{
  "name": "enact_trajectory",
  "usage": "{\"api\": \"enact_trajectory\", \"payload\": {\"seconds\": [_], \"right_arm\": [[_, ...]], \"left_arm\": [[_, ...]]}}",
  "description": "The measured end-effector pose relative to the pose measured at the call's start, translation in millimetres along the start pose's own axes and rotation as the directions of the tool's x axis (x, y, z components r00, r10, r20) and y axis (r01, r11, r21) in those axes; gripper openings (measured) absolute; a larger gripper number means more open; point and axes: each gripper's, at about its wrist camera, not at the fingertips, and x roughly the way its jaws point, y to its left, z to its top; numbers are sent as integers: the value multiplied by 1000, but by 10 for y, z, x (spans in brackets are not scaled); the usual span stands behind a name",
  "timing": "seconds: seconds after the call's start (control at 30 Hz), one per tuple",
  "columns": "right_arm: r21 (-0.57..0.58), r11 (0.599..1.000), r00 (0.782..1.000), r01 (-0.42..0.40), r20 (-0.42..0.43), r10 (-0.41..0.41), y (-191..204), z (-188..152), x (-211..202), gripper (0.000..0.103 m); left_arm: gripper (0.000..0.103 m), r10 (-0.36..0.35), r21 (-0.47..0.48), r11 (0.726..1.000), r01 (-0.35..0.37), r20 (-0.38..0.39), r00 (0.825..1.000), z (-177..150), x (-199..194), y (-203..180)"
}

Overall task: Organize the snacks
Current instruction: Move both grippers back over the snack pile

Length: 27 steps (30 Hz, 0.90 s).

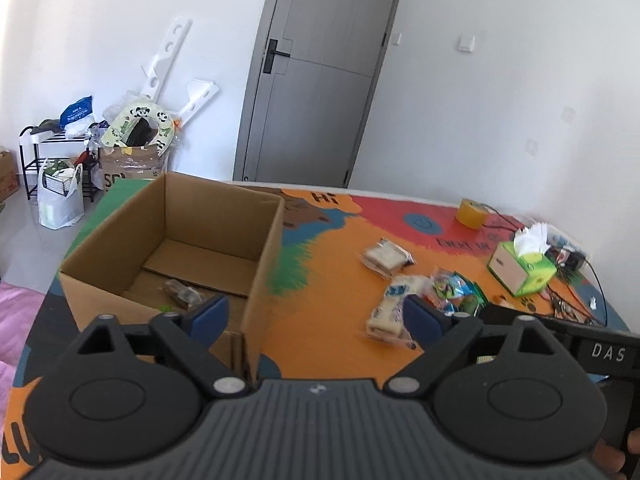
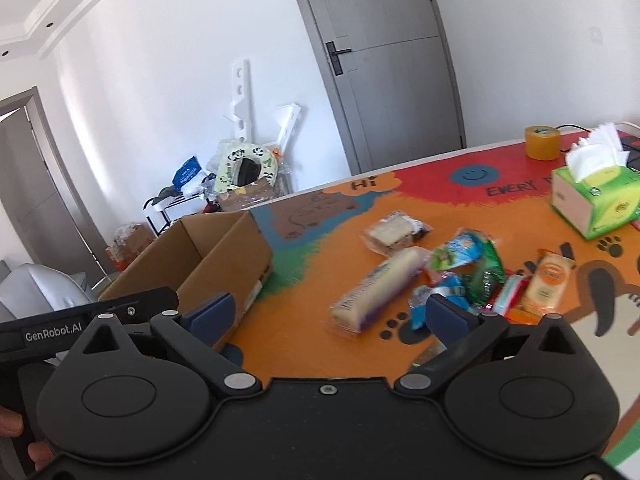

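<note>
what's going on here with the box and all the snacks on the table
A person is sorting snacks with a handheld gripper in each hand. Both the left gripper and the right gripper are open and empty. The cardboard box holds one wrapped snack so far. The long white packet, a wrapped sandwich and a pile of small packets are on the colourful table.
</note>
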Motion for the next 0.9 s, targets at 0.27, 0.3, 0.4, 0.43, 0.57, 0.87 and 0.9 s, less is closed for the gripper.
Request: {"api": "enact_trajectory", "payload": {"seconds": [0.27,0.3,0.4,0.43,0.57,0.87,0.9], "right_arm": [[20,999,999,41,-3,-41,-275,-78,-154,103],[24,999,999,47,-3,-47,-322,-79,-177,103],[47,997,998,68,1,-69,-460,-87,-228,103],[56,996,997,75,1,-75,-503,-91,-245,103],[70,993,995,99,6,-99,-625,-111,-296,103],[80,988,992,129,-10,-128,-821,-175,-306,102],[83,988,991,131,-13,-130,-840,-179,-303,101]], "left_arm": [[97,-12,26,1000,12,-12,1000,-62,43,-209],[97,-17,26,1000,17,-15,1000,-73,50,-236],[97,-32,36,999,33,-25,999,-91,74,-314],[97,-36,40,999,37,-29,999,-100,86,-348],[97,-54,50,997,56,-40,998,-138,144,-470],[97,-95,51,994,98,-50,994,-207,317,-660],[97,-98,55,993,101,-54,994,-216,347,-691]]}}
